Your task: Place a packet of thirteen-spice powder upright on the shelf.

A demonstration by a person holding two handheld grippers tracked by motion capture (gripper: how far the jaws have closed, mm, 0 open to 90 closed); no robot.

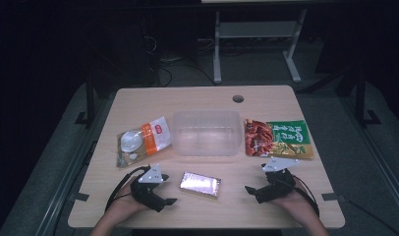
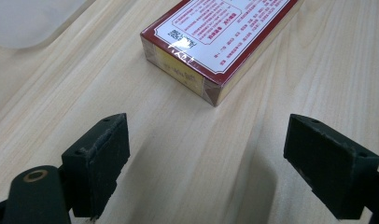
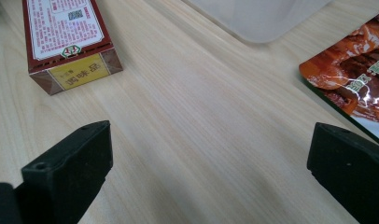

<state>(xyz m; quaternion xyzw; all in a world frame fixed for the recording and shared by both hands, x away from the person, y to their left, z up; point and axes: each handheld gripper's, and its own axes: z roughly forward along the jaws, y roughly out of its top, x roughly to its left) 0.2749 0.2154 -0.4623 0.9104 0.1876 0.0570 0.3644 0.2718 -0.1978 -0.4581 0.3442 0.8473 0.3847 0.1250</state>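
High view has both grippers resting on the bench, left gripper (image 1: 164,201) and right gripper (image 1: 251,191), jaws spread wide, nothing pinched. Small box (image 1: 201,184) sits between them, just ahead of the jaws, untouched. Clear tub (image 1: 206,132) looks empty, so everything's left.

Box (image 3: 68,37) is showing a white label panel of small Chinese print, too fine to read, plus a QR code (image 3: 75,14). Its yellow end panel is carrying three Chinese characters, seen upside down. Green-and-red pouch (image 1: 278,138) is bearing large Chinese characters, illegible here.
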